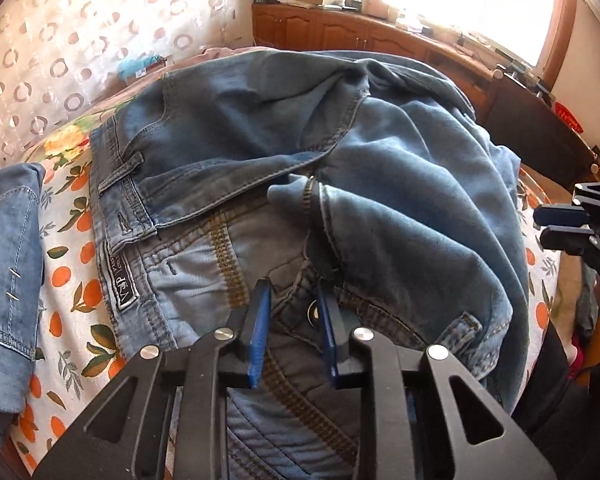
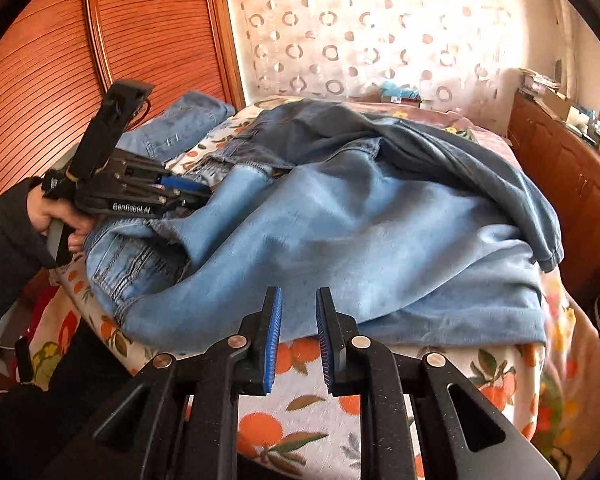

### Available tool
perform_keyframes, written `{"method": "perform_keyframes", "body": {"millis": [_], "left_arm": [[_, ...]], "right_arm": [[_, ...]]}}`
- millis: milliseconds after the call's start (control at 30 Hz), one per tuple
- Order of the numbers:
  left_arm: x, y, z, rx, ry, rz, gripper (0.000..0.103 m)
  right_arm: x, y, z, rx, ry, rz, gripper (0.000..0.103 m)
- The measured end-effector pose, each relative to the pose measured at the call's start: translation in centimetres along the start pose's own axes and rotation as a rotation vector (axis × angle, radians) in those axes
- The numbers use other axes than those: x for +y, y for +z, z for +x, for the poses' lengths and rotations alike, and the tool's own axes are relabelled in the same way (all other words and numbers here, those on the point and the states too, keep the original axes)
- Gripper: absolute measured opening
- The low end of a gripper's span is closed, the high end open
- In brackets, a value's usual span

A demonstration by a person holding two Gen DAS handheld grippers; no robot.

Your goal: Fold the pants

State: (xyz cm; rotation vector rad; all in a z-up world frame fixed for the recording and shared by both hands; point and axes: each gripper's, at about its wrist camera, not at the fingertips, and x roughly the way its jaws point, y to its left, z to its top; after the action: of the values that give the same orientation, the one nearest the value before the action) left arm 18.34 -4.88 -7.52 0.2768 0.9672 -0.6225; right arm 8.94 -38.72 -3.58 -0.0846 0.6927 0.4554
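Observation:
Blue jeans [image 1: 340, 168] lie crumpled on the bed, waistband toward the left, legs heaped over to the right. My left gripper [image 1: 294, 292] is open, its blue pads either side of the fly and metal button [image 1: 312, 312] at the waistband, low over the cloth. In the right wrist view the same jeans [image 2: 340, 232] show as a pale heap, with the left gripper [image 2: 196, 192] at their left end. My right gripper [image 2: 298, 300] is open and empty, over the near hem of the jeans at the bed's edge. It also shows in the left wrist view [image 1: 556, 224].
The bed has an orange-fruit print sheet [image 2: 284, 424]. A second denim garment [image 1: 8, 264] lies at the left of the bed. A wooden cabinet [image 1: 340, 32] with clutter runs along the far wall under a bright window. A patterned curtain [image 2: 360, 32] hangs behind the bed.

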Motion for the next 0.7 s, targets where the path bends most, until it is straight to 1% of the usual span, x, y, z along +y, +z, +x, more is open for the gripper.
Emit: {"method": "perform_keyframes", "body": {"millis": [167, 233, 367, 500, 600, 633, 667, 700], "left_arm": [[-0.5, 0.0, 0.1, -0.005, 0.015, 0.01, 0.024], [-0.6, -0.2, 0.1, -0.003, 0.016, 0.013, 0.015], [-0.7, -0.5, -0.9, -0.012, 0.0, 0.023, 0.009], [-0.5, -0.9, -3.0, -0.055, 0.044, 0.029, 0.007], [0.8, -0.7, -5.3, -0.097, 0.088, 0.005, 0.006], [1.1, -0.6, -5.9, -0.106, 0.107, 0.006, 0.006], [1.9, -0.5, -6.7, -0.117, 0.15, 0.003, 0.006], [2.5, -0.3, -7.2, -0.121, 0.167, -0.001, 0.006]], "right_arm": [[0.4, 0.7, 0.8, -0.013, -0.002, -0.006, 0.018], [0.4, 1.0, 1.0, -0.017, 0.0, -0.007, 0.018], [0.5, 0.8, 1.6, -0.022, 0.012, -0.002, 0.018], [0.0, 0.4, 2.2, -0.012, 0.013, 0.005, 0.018], [-0.2, 0.4, 2.4, -0.002, 0.013, 0.005, 0.018], [-0.2, 0.5, 2.5, 0.0, 0.013, 0.004, 0.018], [-0.2, 0.5, 2.6, 0.0, 0.013, 0.003, 0.018], [-0.2, 0.6, 2.6, -0.001, 0.015, 0.002, 0.018]]}}
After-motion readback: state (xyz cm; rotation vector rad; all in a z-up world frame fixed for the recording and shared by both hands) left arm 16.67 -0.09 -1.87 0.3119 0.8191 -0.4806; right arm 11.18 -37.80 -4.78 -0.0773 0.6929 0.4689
